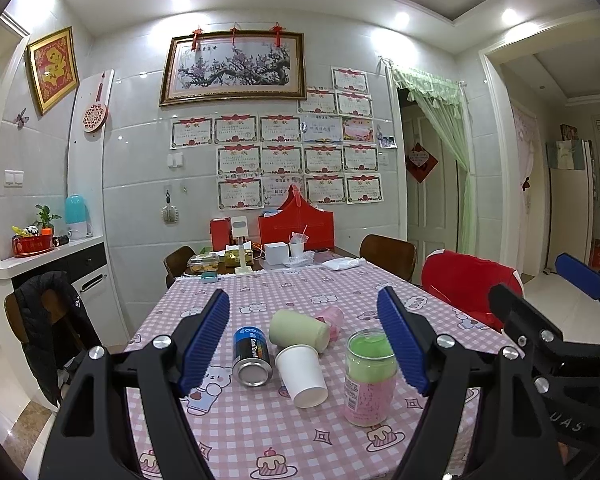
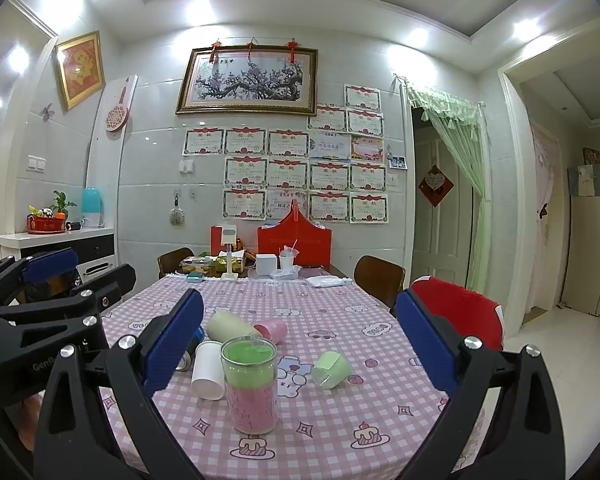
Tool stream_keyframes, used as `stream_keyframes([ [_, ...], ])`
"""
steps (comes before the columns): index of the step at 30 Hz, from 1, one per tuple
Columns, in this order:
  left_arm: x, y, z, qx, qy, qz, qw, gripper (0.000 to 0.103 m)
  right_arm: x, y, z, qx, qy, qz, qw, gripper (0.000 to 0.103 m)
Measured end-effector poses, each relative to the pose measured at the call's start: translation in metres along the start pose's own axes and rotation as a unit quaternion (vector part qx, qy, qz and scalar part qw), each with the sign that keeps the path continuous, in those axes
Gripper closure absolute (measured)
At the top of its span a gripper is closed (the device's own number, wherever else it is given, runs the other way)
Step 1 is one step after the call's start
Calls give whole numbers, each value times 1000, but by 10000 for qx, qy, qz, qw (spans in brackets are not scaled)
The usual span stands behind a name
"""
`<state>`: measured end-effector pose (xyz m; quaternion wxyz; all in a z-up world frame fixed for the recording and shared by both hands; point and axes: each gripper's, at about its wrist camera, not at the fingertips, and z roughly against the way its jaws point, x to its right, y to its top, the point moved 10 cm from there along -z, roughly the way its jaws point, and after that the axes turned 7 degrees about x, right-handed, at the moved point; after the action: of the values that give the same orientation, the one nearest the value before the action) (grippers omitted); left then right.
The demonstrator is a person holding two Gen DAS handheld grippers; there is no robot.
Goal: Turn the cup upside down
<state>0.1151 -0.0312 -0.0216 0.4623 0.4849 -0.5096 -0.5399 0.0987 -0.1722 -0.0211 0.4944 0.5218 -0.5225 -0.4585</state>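
Observation:
A clear cup (image 1: 370, 378) with green and pink contents stands upright on the checked tablecloth; it also shows in the right wrist view (image 2: 251, 384). A white paper cup (image 1: 302, 374) (image 2: 208, 370) lies on its side beside it. A pale green cup (image 1: 298, 329) (image 2: 232, 327), a pink cup (image 1: 332, 318) (image 2: 272, 330) and a small green cup (image 2: 331, 369) also lie on their sides. My left gripper (image 1: 304, 338) is open above the cups. My right gripper (image 2: 300, 346) is open, just above the clear cup. Both are empty.
A blue can (image 1: 252, 356) lies by the paper cup. Boxes, a red bag (image 1: 296, 230) and food containers crowd the table's far end. Chairs (image 1: 388, 254) stand around the table; one at right has a red cover (image 1: 466, 280). A counter (image 1: 40, 258) stands left.

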Motion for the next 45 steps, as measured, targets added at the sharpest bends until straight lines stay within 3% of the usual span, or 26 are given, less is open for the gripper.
stream_keyframes([
  [45,0,1,3,85,9,-48,10000,28,2,-3,2,-42,25,13,10000,9],
])
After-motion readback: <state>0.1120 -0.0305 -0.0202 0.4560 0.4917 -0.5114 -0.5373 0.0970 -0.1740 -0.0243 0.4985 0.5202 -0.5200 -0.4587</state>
